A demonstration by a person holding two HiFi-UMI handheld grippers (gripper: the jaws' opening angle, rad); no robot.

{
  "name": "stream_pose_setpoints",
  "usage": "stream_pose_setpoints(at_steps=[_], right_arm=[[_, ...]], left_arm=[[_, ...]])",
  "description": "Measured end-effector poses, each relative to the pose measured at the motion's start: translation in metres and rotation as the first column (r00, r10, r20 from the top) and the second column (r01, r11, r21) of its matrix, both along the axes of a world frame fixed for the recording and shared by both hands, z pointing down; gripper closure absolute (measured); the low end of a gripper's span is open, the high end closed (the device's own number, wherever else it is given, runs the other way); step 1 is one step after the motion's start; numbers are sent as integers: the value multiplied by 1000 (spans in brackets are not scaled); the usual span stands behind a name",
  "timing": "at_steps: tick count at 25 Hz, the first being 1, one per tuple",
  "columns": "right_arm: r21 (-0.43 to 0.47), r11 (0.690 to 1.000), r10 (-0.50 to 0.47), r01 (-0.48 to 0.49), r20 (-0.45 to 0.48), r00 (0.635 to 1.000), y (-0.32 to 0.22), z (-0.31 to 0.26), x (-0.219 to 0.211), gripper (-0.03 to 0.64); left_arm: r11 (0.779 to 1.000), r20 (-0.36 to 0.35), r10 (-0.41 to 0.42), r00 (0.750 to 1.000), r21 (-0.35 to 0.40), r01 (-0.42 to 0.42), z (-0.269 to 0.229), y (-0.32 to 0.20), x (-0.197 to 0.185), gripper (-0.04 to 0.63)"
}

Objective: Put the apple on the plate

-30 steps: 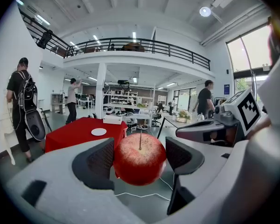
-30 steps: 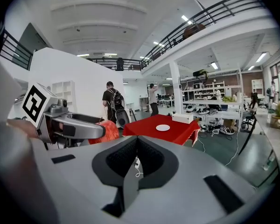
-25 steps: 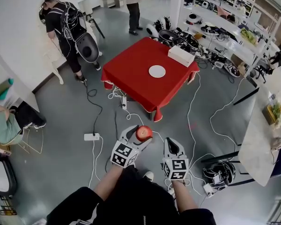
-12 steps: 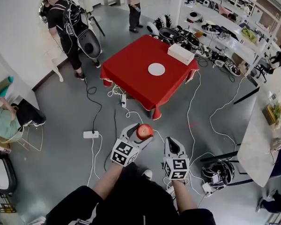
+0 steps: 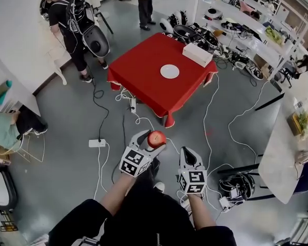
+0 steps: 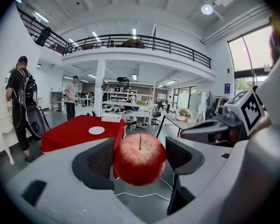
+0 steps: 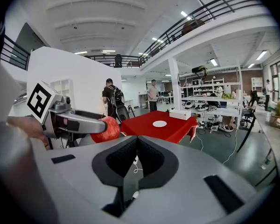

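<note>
A red apple (image 5: 156, 138) (image 6: 139, 159) sits clamped between the jaws of my left gripper (image 5: 150, 140) (image 6: 140, 157), held well above the grey floor. Its stem points up in the left gripper view. From the right gripper view the apple (image 7: 107, 129) shows at the left, beside the left gripper. My right gripper (image 5: 189, 157) (image 7: 136, 158) is shut with nothing in it, just right of the left one. A small white plate (image 5: 169, 71) (image 6: 96, 130) (image 7: 159, 123) lies near the middle of a red-clothed table (image 5: 143, 78) some way ahead.
A white box (image 5: 197, 54) rests on the table's far right corner. Cables and a power strip (image 5: 97, 143) trail over the floor between me and the table. People stand at the far left (image 5: 66, 24) and behind the table (image 5: 145, 4). Benches with equipment (image 5: 236, 40) line the right.
The table and plate have shifted slightly up and left in the head view. The left gripper still holds the apple; both grippers keep the same pose.
</note>
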State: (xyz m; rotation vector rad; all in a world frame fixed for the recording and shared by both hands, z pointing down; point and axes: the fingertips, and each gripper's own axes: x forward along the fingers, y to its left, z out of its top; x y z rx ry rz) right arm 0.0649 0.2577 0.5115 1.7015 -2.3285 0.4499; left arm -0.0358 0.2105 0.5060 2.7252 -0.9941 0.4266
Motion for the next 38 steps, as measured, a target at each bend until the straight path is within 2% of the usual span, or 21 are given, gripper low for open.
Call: stream_pose_setpoints(at_steps=[10, 16, 23, 27, 32, 38], right_arm=[[-17, 1000, -8, 8, -12, 1000, -45, 10, 3, 606], [-29, 1000, -11, 11, -16, 1000, -91, 19, 5, 606], [-52, 999, -3, 0, -45, 999, -179, 18, 11, 606], [-59, 998, 11, -15, -61, 998, -239, 14, 13, 606], [-72, 997, 22, -27, -68, 997, -311, 17, 4, 606], [-81, 996, 35, -41, -74, 997, -355, 24, -1, 606]], left_arm=[[1000, -15, 3, 1000, -8, -3, 9, -50, 9, 245], [1000, -24, -2, 1000, -21, 2, 19, -100, 12, 245], [1000, -25, 11, 1000, -22, -11, 23, -191, 20, 245], [999, 5, 26, 1000, -25, -25, 28, -252, 22, 245], [999, 4, 52, 999, -4, -52, 30, -325, 19, 245], [998, 1, 65, 998, -13, -65, 39, -374, 15, 245]])
